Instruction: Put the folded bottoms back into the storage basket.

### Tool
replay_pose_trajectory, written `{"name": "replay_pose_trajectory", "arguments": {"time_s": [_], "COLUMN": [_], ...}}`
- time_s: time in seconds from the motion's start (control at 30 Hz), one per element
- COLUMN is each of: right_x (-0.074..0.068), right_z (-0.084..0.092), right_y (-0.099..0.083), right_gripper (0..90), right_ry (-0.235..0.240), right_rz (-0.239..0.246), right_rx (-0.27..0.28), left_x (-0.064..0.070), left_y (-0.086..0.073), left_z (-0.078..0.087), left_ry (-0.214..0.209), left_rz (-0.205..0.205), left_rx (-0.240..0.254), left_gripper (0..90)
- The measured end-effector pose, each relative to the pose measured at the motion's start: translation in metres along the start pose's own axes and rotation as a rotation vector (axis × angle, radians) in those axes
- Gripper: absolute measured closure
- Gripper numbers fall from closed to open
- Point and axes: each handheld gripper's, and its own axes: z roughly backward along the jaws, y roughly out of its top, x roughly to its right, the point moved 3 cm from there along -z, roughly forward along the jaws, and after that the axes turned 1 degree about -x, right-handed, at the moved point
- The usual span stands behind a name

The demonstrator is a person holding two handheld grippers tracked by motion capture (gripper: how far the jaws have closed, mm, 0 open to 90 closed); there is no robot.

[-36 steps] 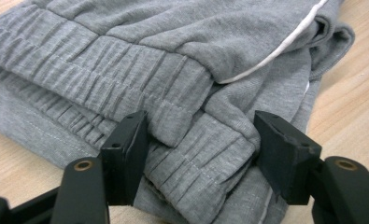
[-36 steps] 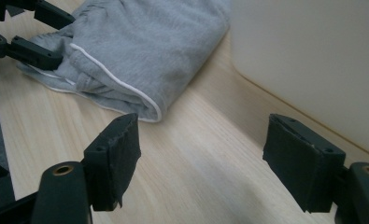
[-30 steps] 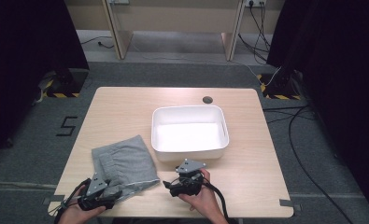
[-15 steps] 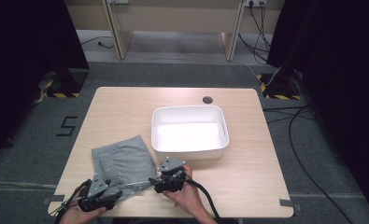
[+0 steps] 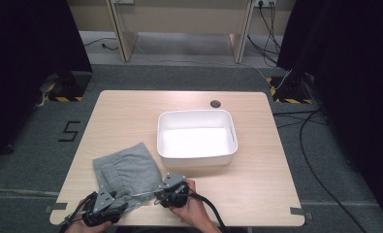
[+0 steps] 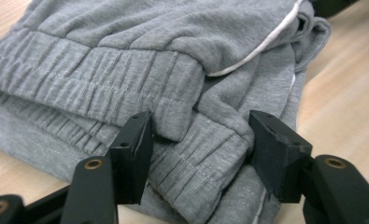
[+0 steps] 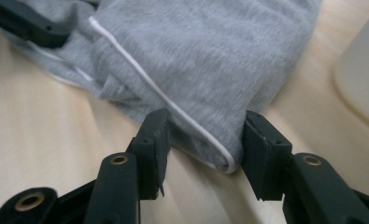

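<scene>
Grey fleece, folded and ribbed along its elastic hem, is what your grippers meet: the garment (image 5: pixel 128 172) lies at the near left of the pale wooden table (image 5: pixel 257 194), just left of the white rectangular tub (image 5: pixel 197 138). Your left gripper (image 6: pixel 198 140) view shows the gathered waistband between wide-spread jaws, not yet pinched. Your right gripper (image 7: pixel 203 135) view shows a thin white piping (image 7: pixel 173 105) on a rounded fold, which sits between its parted jaws. From above, your right hand (image 5: pixel 191 208) sits at the near edge.
</scene>
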Motion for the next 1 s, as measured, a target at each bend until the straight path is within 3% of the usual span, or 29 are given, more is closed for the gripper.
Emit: {"name": "replay_pose_trajectory", "arguments": {"time_s": [0.13, 0.27, 0.3, 0.33, 0.37, 0.43, 0.53, 0.6, 0.67, 0.8, 0.87, 0.9, 0.97, 1.0], "right_x": [-0.005, -0.004, -0.001, 0.002, 0.002, 0.012, 0.014, 0.015, 0.015, 0.011, 0.008, 0.005, -0.001, -0.007], "right_z": [0.010, 0.028, 0.035, 0.039, 0.039, 0.045, 0.042, 0.027, 0.012, -0.009, -0.008, -0.005, -0.002, 0.000], "right_y": [-0.007, -0.011, -0.009, -0.007, -0.007, 0.005, 0.010, 0.015, 0.018, 0.016, 0.013, 0.011, 0.006, 0.003], "right_gripper": [56.1, 53.4, 51.4, 49.4, 49.4, 43.1, 39.8, 37.1, 36.9, 39.7, 43.1, 45.0, 46.4, 46.9], "right_ry": [0.037, 0.051, 0.034, 0.018, 0.018, 0.007, 0.012, 0.016, 0.025, 0.058, 0.054, 0.052, 0.053, 0.067], "right_rz": [0.012, -0.028, -0.043, -0.047, -0.047, -0.103, -0.116, -0.112, -0.119, -0.154, -0.182, -0.173, -0.170, -0.176], "right_rx": [-0.010, 0.017, 0.039, 0.055, 0.055, 0.104, 0.117, 0.105, 0.087, 0.059, 0.070, 0.076, 0.082, 0.088], "left_x": [0.007, 0.010, 0.008, 0.003, 0.003, -0.005, -0.008, -0.014, -0.025, -0.050, -0.059, -0.061, -0.061, -0.061], "left_y": [-0.003, -0.006, -0.006, -0.006, -0.006, -0.005, -0.001, 0.002, 0.002, -0.007, -0.013, -0.014, -0.015, -0.015], "left_z": [0.004, 0.008, 0.009, 0.011, 0.011, 0.018, 0.024, 0.031, 0.033, 0.026, 0.018, 0.015, 0.012, 0.011], "left_ry": [-0.013, -0.034, -0.049, -0.082, -0.082, -0.120, -0.106, -0.068, -0.003, 0.083, 0.074, 0.053, 0.011, 0.010], "left_rz": [-0.003, -0.001, 0.016, 0.062, 0.062, 0.117, 0.120, 0.149, 0.168, 0.281, 0.341, 0.380, 0.425, 0.426], "left_rx": [0.005, 0.007, 0.012, 0.028, 0.028, 0.067, 0.098, 0.136, 0.149, 0.167, 0.139, 0.131, 0.123, 0.115], "left_gripper": [41.2, 41.1, 41.1, 41.0, 40.9, 41.1, 40.0, 39.4, 38.1, 33.2, 30.6, 28.1, 24.8, 22.5]}}
